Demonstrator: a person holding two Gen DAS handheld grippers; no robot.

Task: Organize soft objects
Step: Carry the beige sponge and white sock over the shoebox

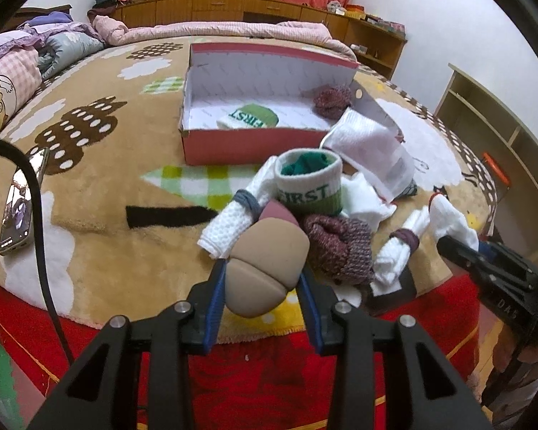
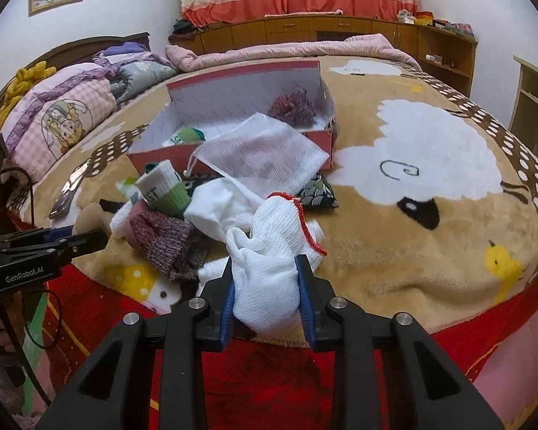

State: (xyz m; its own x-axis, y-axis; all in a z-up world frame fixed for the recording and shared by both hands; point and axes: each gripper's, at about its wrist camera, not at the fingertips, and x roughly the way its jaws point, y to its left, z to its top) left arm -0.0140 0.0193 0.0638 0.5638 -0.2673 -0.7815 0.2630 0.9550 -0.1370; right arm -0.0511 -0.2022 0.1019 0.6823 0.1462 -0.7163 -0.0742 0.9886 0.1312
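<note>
My left gripper (image 1: 263,279) is shut on a beige makeup sponge (image 1: 265,261), held over the bed's front edge. My right gripper (image 2: 267,279) is shut on a white red-trimmed cloth (image 2: 272,251). A pile lies before them: a green "FIRST" sock roll (image 1: 310,184), a maroon knit roll (image 1: 340,247), tied white towels (image 1: 229,224) and a white mesh bag (image 2: 262,150). Behind stands a red open box (image 1: 247,147) holding another green sock (image 1: 249,116) and a maroon knit roll (image 1: 331,100).
A phone (image 1: 19,208) lies on the blanket at left with a black cable (image 1: 39,215) over it. Pillows (image 2: 61,122) and folded quilts are at the far left. A dark patterned pouch (image 2: 315,193) lies beside the pile. Wooden shelves (image 1: 484,114) stand at right.
</note>
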